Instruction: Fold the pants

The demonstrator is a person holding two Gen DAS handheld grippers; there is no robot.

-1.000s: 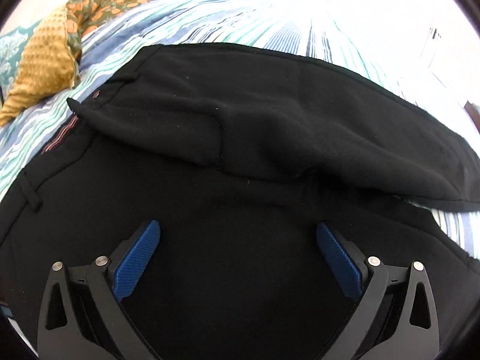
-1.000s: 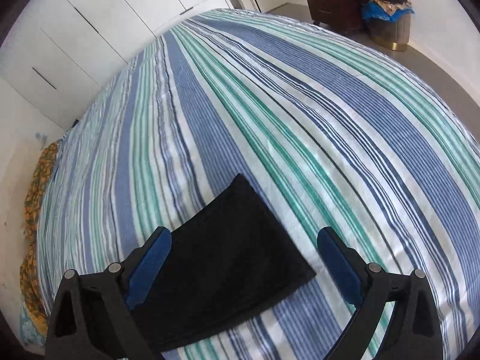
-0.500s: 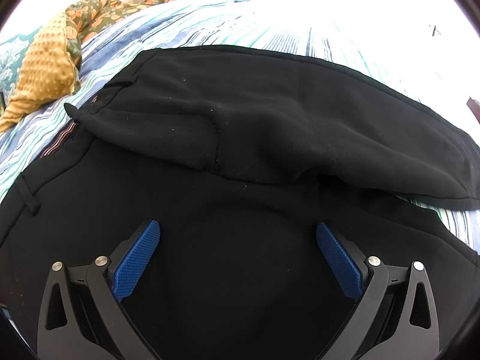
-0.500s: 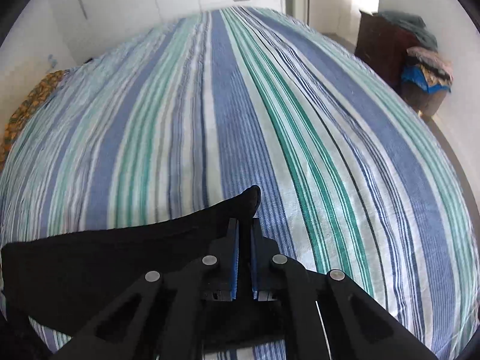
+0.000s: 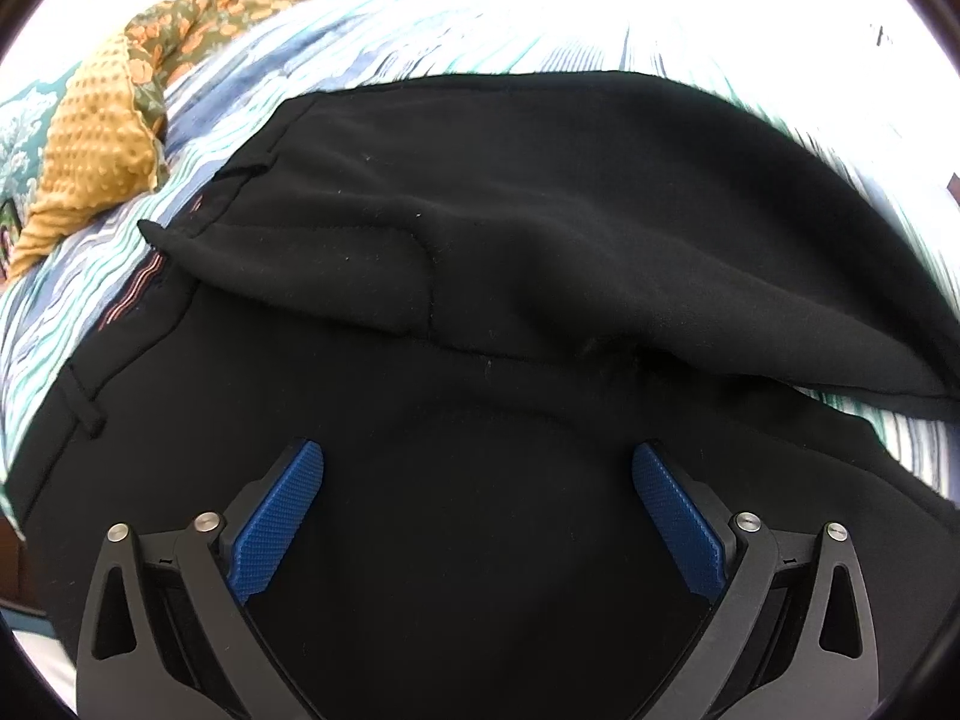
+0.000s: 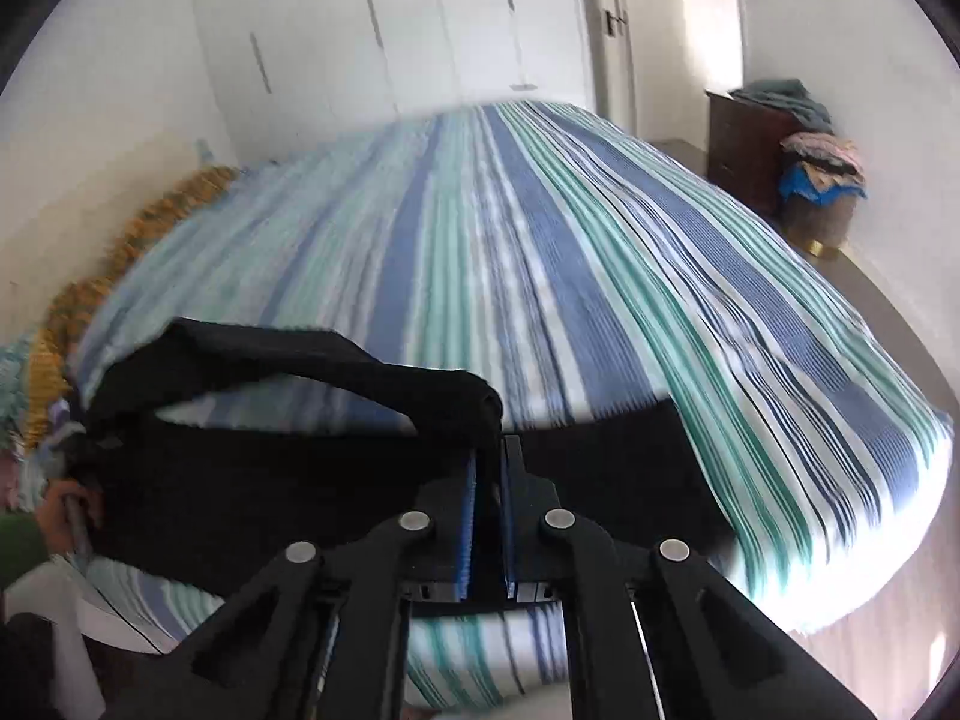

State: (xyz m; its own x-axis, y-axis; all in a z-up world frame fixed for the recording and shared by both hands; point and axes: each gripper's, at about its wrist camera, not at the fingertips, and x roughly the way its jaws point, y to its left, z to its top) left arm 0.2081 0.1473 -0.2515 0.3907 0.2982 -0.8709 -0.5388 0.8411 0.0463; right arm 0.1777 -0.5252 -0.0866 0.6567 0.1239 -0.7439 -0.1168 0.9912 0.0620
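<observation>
Black pants (image 5: 480, 276) lie on a blue, green and white striped bed (image 5: 420, 36). In the left wrist view their waist end fills the frame, one layer folded over the other. My left gripper (image 5: 477, 480) hovers open just above the waist fabric, holding nothing. In the right wrist view my right gripper (image 6: 487, 468) is shut on the hem end of a pant leg (image 6: 336, 378), lifted off the striped bed (image 6: 540, 252) and arching back toward the left. The other leg (image 6: 630, 468) lies flat below.
A mustard dotted cushion (image 5: 96, 138) and floral cloth (image 5: 198, 18) lie at the bed's far left. White wardrobe doors (image 6: 390, 30) stand behind the bed. A dark dresser (image 6: 744, 144) and a basket of clothes (image 6: 822, 192) stand at the right wall.
My right gripper closed on the pant leg's end, then lifted it and swung it up and leftward over the bed. My left gripper stayed open over the waist, drifting slightly.
</observation>
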